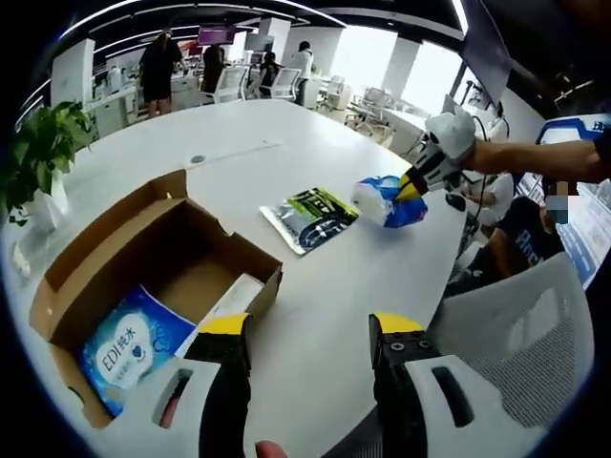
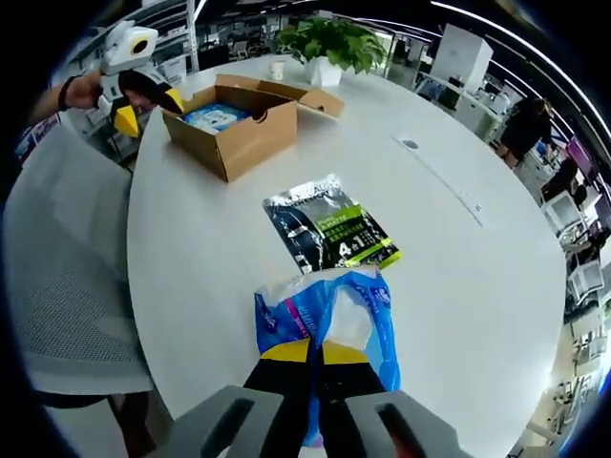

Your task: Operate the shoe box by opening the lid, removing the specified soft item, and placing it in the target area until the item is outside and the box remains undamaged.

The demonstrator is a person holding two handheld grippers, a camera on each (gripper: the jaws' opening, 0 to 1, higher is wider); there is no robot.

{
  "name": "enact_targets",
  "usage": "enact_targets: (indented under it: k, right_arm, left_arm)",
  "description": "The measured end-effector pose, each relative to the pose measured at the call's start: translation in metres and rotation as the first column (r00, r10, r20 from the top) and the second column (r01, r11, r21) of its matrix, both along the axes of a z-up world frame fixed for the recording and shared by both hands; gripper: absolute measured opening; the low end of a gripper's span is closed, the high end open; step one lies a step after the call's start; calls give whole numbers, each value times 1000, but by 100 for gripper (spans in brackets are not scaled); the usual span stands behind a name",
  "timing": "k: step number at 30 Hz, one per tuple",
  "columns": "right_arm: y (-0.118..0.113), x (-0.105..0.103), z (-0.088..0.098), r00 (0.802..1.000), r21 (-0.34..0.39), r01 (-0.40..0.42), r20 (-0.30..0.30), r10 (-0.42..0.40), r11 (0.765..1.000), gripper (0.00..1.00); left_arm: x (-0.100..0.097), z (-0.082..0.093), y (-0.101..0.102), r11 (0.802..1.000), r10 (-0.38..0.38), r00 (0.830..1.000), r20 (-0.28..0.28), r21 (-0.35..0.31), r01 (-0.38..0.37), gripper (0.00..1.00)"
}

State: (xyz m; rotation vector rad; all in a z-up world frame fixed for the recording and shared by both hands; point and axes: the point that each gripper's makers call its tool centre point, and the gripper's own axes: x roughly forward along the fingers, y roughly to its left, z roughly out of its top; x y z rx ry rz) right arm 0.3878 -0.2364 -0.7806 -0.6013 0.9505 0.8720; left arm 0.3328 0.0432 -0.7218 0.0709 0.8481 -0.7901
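Both tongs low over table (image 2: 496,286): right (image 2: 317,355) pinching blue pack (image 2: 329,310), left (image 1: 310,329) agape.

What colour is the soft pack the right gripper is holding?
Blue and white pack, clearest in the right gripper view.

Blue pack (image 2: 329,320) lower end hidden behind right hand-held gripper (image 2: 315,355); box (image 1: 143,277) contents partly hidden, label possibly tissue, unreadable.
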Motion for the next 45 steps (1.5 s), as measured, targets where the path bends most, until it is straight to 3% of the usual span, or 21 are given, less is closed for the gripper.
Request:
enact_targets:
  k: [17,29,45]
  right_arm:
    - [-17,26,-11,995,-58,-101,-17,101,993,0]
    - [-19,51,-19,974,-160,-225,-10,226,961,0]
    - [-19,70,-25,950,-238,-304,-5,312,923,0]
  left_arm:
    - [-10,-4,15,996,90,996,-19,11,-90,50]
    - [-10,-6,32,991,136,990,-24,14,-135,50]
    - [-17,-14,47,984,178,983,-46,18,-177,50]
